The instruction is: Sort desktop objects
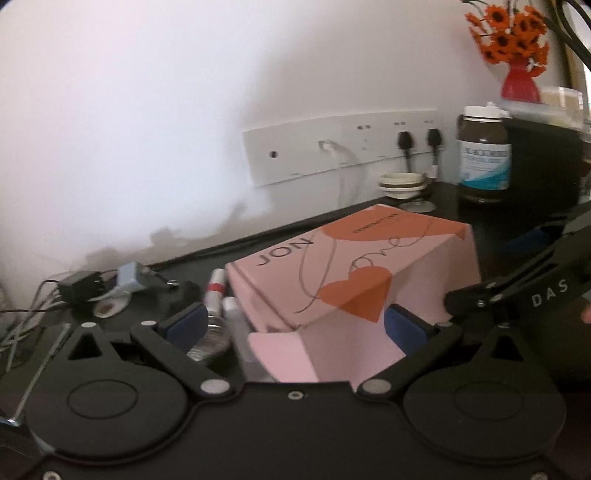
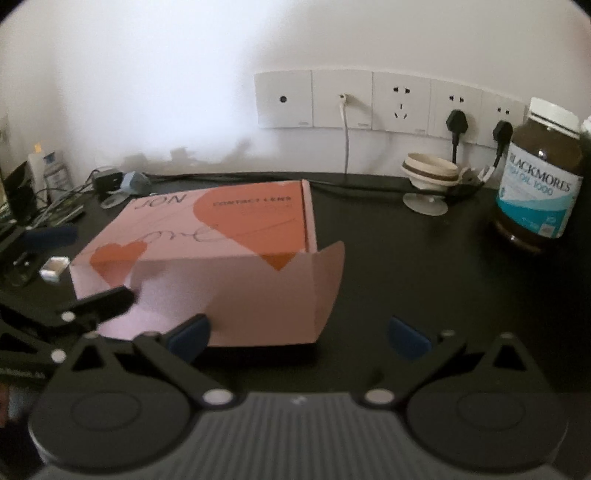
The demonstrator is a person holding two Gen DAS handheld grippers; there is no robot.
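Box: a pink carton (image 2: 207,254) with orange hearts, printed "JON" and "CONTACT LENS", sits on the black desk (image 2: 406,266) about mid-desk, in front of the wall sockets (image 2: 388,103).
Box lid: down over the top; a side flap (image 2: 327,291) stands out loose at the near right corner.
Box contents: hidden by the lid in both views.
Beside the box: in the left wrist view a white tube with a red band (image 1: 216,291), a second white tube (image 1: 236,325) and a round silvery lid or tin (image 1: 210,339) lie against its left wall, outside it.
Left gripper (image 1: 295,325): jaws spread wide, the box corner and flap between the blue pads (image 1: 184,325); whether they touch the card cannot be told.
Right gripper (image 2: 299,336): jaws wide apart, holding nothing; the left pad is in front of the box's near wall, the right pad over bare desk.
Bottle: a brown Blackmores fish oil bottle (image 2: 537,177) with a white cap, upright at the right, well apart from the box.
Cup: a cream stemmed cup (image 2: 428,177) near the sockets; its inside is not visible.
Vase: red, holding orange flowers (image 1: 511,33), far right.
Left edge: chargers and tangled cables (image 2: 107,184).
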